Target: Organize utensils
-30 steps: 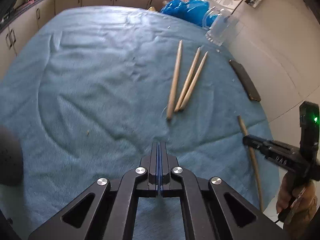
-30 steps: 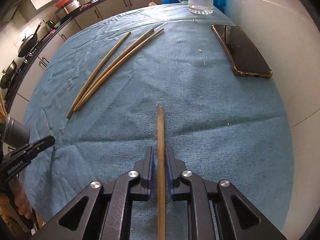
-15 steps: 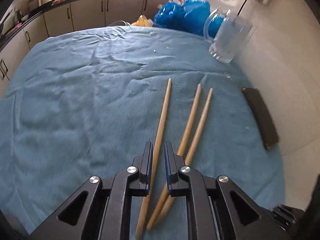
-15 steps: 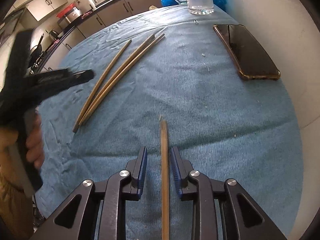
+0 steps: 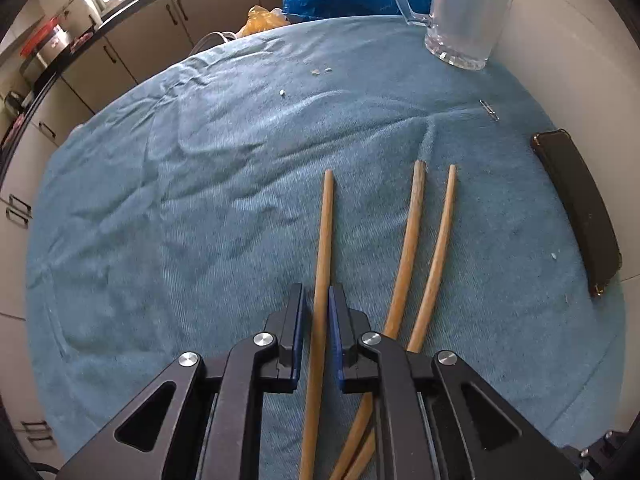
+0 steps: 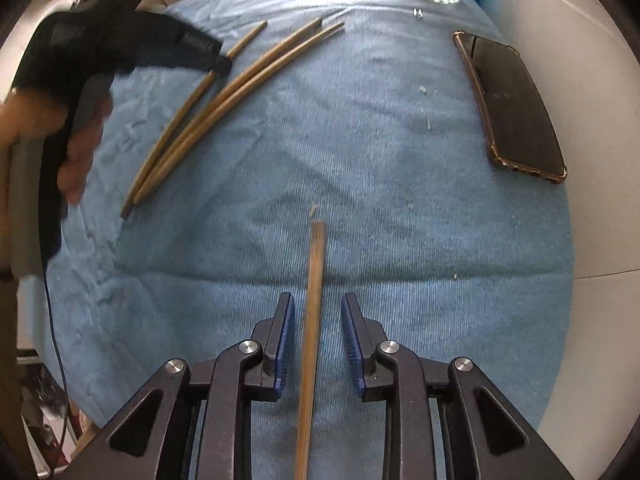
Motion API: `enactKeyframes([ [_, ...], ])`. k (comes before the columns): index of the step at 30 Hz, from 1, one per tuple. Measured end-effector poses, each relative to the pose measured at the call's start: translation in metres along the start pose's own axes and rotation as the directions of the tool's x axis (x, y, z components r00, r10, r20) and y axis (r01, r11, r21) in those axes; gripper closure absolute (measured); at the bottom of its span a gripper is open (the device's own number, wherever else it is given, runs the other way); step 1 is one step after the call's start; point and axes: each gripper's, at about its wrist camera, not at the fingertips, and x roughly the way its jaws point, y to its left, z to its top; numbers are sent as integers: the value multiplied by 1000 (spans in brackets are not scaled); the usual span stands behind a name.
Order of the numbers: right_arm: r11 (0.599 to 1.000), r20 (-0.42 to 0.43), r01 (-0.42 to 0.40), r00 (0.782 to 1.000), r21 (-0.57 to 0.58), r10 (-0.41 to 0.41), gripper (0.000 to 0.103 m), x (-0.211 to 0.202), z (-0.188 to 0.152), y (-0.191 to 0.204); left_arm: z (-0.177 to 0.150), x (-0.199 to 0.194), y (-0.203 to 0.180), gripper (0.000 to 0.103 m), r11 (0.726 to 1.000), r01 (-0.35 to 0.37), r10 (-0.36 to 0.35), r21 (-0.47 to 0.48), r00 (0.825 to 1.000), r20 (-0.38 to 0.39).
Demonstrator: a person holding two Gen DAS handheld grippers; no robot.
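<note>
2 grippers | left gripper [image 5: 317, 312] astride chopstick [image 5: 325, 232], seemingly unclamped | right gripper [image 6: 318, 320] spread

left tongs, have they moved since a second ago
Yes. The left tongs have come forward toward the glass mug and now straddle the leftmost chopstick, fingers slightly apart.

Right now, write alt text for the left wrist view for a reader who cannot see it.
The left hand-held gripper straddles one long wooden chopstick on a wrinkled blue cloth, its jaws a little apart on either side. Two more wooden chopsticks lie just right of it, a dark phone at the right edge, and a clear glass mug stands beyond.
</note>
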Motion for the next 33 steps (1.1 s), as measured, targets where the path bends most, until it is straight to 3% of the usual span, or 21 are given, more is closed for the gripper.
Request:
enactKeyframes([
  [8,991,-74,101,991,-87,-108,77,7,10,26,10,4,0,89,1000,0,0,1,1000,1],
  [10,988,-83,108,990,-106,-117,82,8,13,33,11,5,0,90,1000,7,-7,1,1000,1],
  [11,987,-88,109,989,-121,-120,85,9,15,38,11,7,-1,96,1000,9,-9,3,1000,6],
  [14,979,-73,113,989,-168,-126,94,11,19,50,3,4,0,97,1000,-1,1,-4,999,33],
  [18,969,-17,127,991,-212,-134,95,8,16,68,-16,-22,12,97,993,85,-75,-85,991,113],
  [22,992,42,35,999,-122,-30,95,-2,3,54,-39,-60,29,97,977,154,-120,-145,969,215],
  [26,997,162,-42,985,-66,52,95,-23,-13,47,-70,-102,36,97,964,215,-158,-157,938,309],
  [33,994,390,-108,915,-16,106,95,-75,-52,38,-131,-163,26,97,950,282,-199,-130,874,444],
])
